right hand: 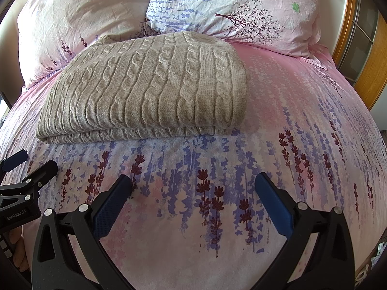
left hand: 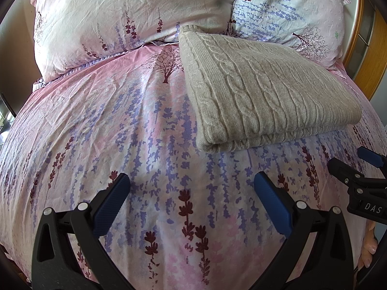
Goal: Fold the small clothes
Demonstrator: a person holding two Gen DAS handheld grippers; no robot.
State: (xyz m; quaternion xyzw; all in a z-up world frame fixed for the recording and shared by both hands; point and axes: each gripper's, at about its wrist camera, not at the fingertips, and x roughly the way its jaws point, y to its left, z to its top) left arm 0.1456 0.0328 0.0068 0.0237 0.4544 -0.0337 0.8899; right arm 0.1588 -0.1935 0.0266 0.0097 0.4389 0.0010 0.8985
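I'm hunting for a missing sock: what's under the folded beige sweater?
The sweater lies on the floral bedspread; only its own folded layers show at the edge. Anything beneath is covered.

- Beige cable-knit sweater (left hand: 261, 89) (right hand: 150, 84), folded into a flat rectangle of stacked layers.
- Lies on the bed, far edge touching the pillows.

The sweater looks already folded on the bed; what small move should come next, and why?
Probably draw both hands back. The beige cable-knit sweater lies folded in neat layers on the floral bedcover, and the left gripper and right gripper are open, empty and apart from it.
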